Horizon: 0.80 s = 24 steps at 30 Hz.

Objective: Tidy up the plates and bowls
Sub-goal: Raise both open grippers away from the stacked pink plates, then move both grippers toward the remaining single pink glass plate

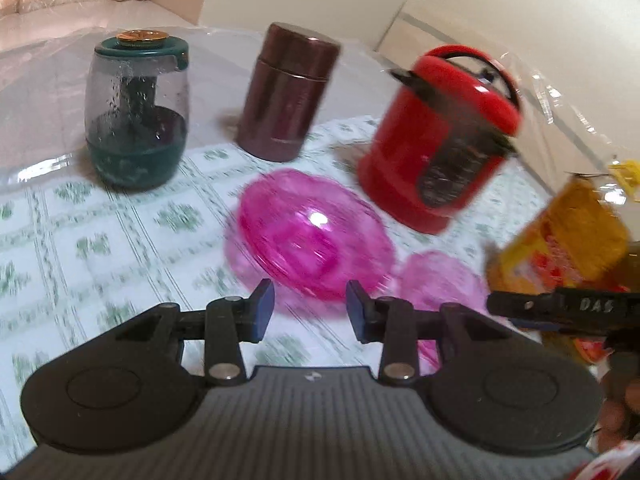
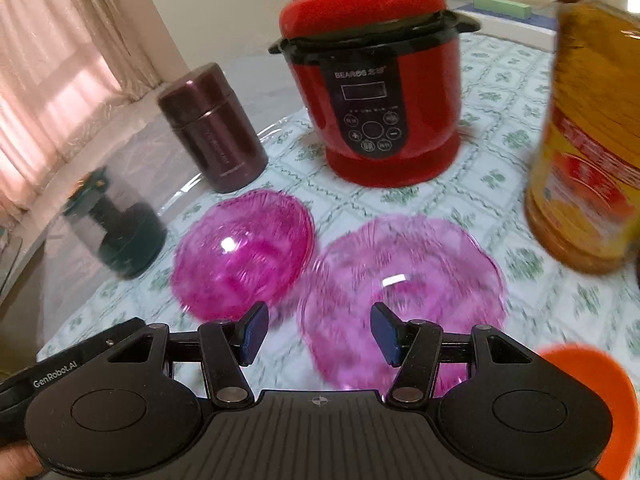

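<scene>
A deep pink bowl [image 2: 244, 254] and a paler pink plate [image 2: 404, 300] are seen side by side on the patterned tablecloth [image 2: 500, 92], in front of a red cooker [image 2: 372, 80]. Above them the left gripper [image 1: 310, 310] and right gripper [image 2: 319, 334] are held, jaws spread, nothing between them. An oil bottle [image 2: 592, 140] is placed at the right.

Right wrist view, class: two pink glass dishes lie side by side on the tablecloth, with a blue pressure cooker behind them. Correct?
Not quite: the pressure cooker is red, not blue, as the right wrist view shows. The two pink glass dishes do lie side by side on the tablecloth.
</scene>
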{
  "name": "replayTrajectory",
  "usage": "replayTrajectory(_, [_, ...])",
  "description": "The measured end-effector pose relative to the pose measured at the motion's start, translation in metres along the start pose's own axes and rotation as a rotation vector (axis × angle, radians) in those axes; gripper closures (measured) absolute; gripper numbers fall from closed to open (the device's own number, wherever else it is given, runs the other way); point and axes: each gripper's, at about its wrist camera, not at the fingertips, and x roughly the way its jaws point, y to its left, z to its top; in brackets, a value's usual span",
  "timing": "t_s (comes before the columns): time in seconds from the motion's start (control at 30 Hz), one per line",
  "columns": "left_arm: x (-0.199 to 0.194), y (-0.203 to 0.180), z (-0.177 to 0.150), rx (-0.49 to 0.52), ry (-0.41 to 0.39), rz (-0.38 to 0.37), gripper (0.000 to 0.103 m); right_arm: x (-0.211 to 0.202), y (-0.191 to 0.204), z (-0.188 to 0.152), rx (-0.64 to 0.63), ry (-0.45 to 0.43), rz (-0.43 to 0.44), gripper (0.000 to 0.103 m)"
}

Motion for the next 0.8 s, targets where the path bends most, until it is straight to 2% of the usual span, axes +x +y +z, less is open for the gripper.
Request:
replayTrajectory(0.2, [-0.051,-0.026,-0.031,0.006,-0.003,-0.053,0.068,-0.064,-0.003,-0.050,0.013,-0.061,-0.004,0.046])
replayTrajectory(0.43, [-0.092,-0.053,-0.062,0.063,-0.011,-0.065,0.068,-0.119,-0.017,-0.100,0.051,-0.087,-0.083,0.046])
replayTrajectory(0.8, [-0.118,-0.078,-0.094,0.100,0.012,-0.102,0.065,-0.163,-0.031,-0.144,0.082,-0.117,-0.127,0.046])
